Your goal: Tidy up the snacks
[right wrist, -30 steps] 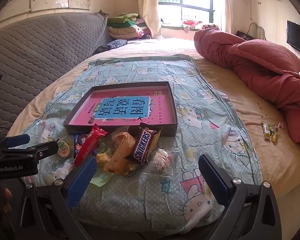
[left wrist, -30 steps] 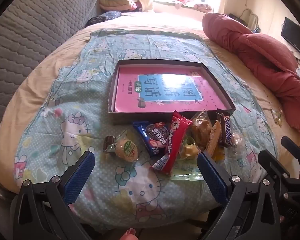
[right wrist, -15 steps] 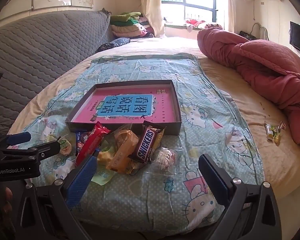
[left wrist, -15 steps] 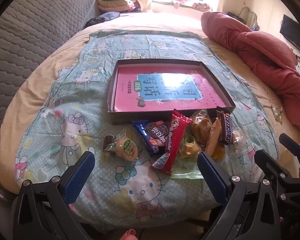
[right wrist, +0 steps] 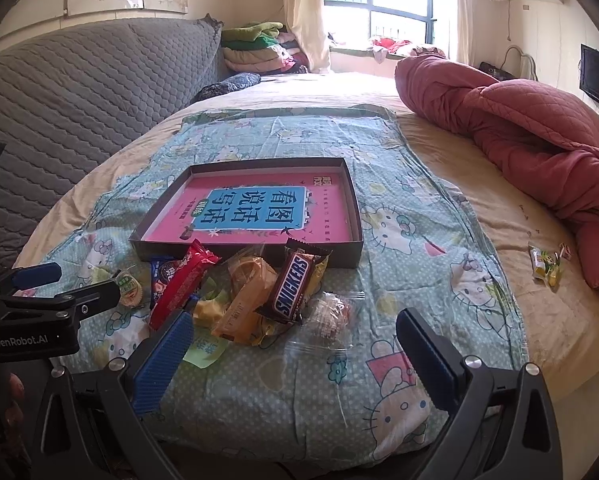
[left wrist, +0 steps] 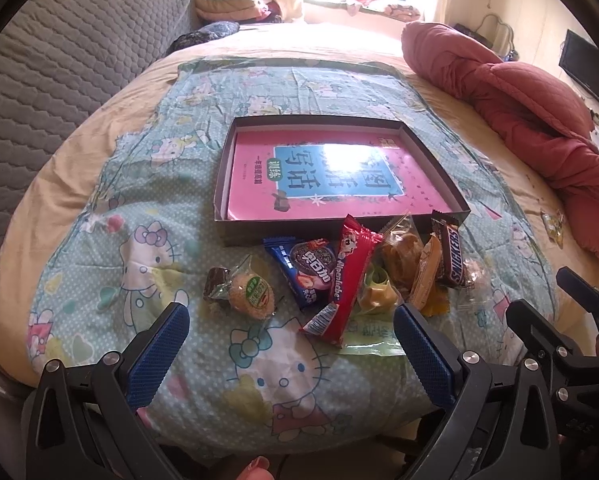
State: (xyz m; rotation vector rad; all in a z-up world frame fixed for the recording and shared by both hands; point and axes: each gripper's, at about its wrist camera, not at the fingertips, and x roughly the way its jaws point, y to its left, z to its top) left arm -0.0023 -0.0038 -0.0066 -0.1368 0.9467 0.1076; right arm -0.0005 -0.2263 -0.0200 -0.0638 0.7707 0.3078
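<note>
Hovering over the bed's near edge, left gripper [left wrist: 287, 344] and right gripper [right wrist: 295, 354] both hold jaws apart and empty, snacks [right wrist: 255, 292] piled on the blanket [right wrist: 399, 240] against the tray [right wrist: 351, 216].

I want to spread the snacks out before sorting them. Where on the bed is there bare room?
Free: the printed blanket left of the tray, the blanket right of the tray up to the red quilt, and the strip beyond the tray's far wall. Crowded: along the tray's near wall, where the Snickers bar, red wrapper and other snacks pile.
</note>
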